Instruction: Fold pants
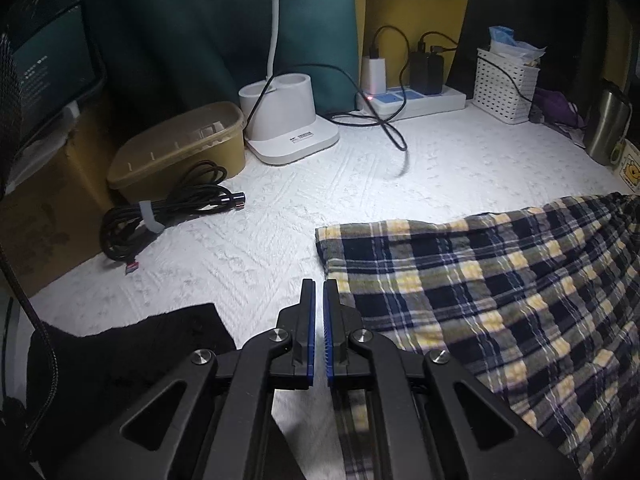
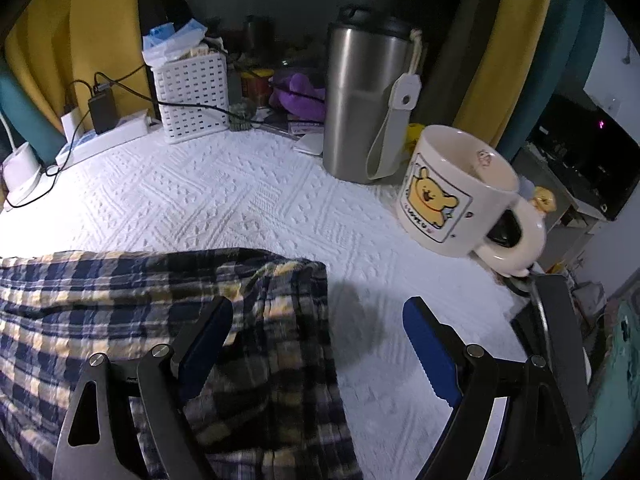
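Plaid pants (image 1: pixel 500 300) lie flat on the white textured cover (image 1: pixel 280 220), between my two grippers. I read the left gripper (image 1: pixel 319 292) as closed on nothing, at the pants' left edge. Right gripper (image 2: pixel 320 320) stands wide apart, empty, over the garment's right edge, near the mug (image 2: pixel 448 192).

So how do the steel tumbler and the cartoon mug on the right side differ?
The steel tumbler is tall, bare brushed metal with a black lid; the cartoon mug is squat, cream ceramic with a yellow character print and no lid. The tumbler carries a hanging strap; the mug has a thick looped handle. Both stand upright on the white textured cover, beyond the plaid pants.
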